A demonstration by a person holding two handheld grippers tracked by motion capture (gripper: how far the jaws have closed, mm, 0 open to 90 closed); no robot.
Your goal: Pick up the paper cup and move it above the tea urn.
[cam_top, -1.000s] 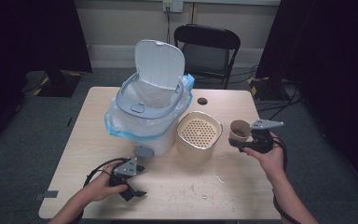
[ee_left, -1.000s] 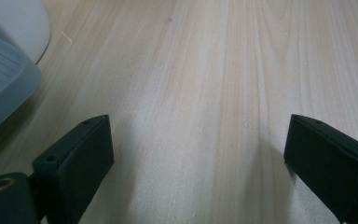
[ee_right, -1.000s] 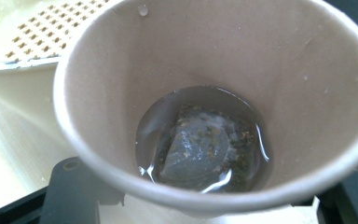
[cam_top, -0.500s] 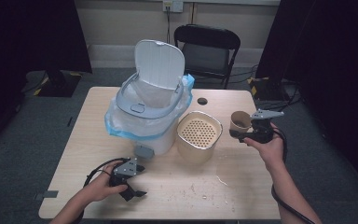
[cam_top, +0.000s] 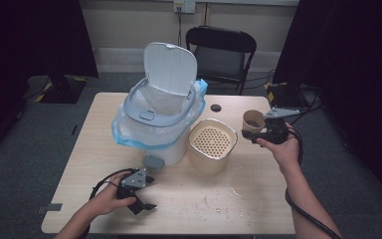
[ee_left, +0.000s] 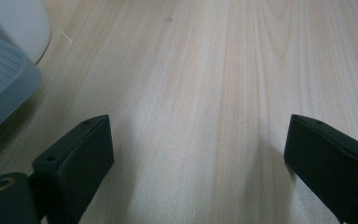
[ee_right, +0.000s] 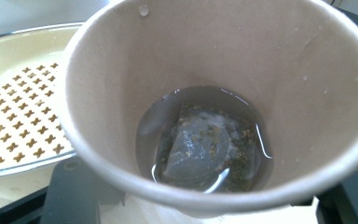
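Note:
A brown paper cup (cam_top: 252,121) hangs above the table's right side, just right of a cream bowl with a perforated insert (cam_top: 213,142). My right gripper (cam_top: 254,133) is shut on the cup's lower wall. In the right gripper view the cup (ee_right: 214,60) tilts toward the camera, with a little liquid and a soaked tea bag (ee_right: 200,149) at its bottom, and the perforated insert (ee_right: 18,107) lies behind it at left. My left gripper (cam_top: 142,199) rests on the table near the front left. Its jaws stand wide apart over bare wood, so the left gripper (ee_left: 198,158) is open.
A white pedal bin (cam_top: 154,119) with its lid up and a blue bag liner stands at the table's middle left; its pedal (ee_left: 0,79) is close to the left gripper. A small black disc (cam_top: 215,107) lies behind the bowl. Crumbs (cam_top: 219,199) dot the wooden table (cam_top: 263,199). A black chair (cam_top: 221,50) stands beyond it.
My right gripper has lifted the paper cup higher off the table, staying just right of the bowl. The left gripper has stayed where it was.

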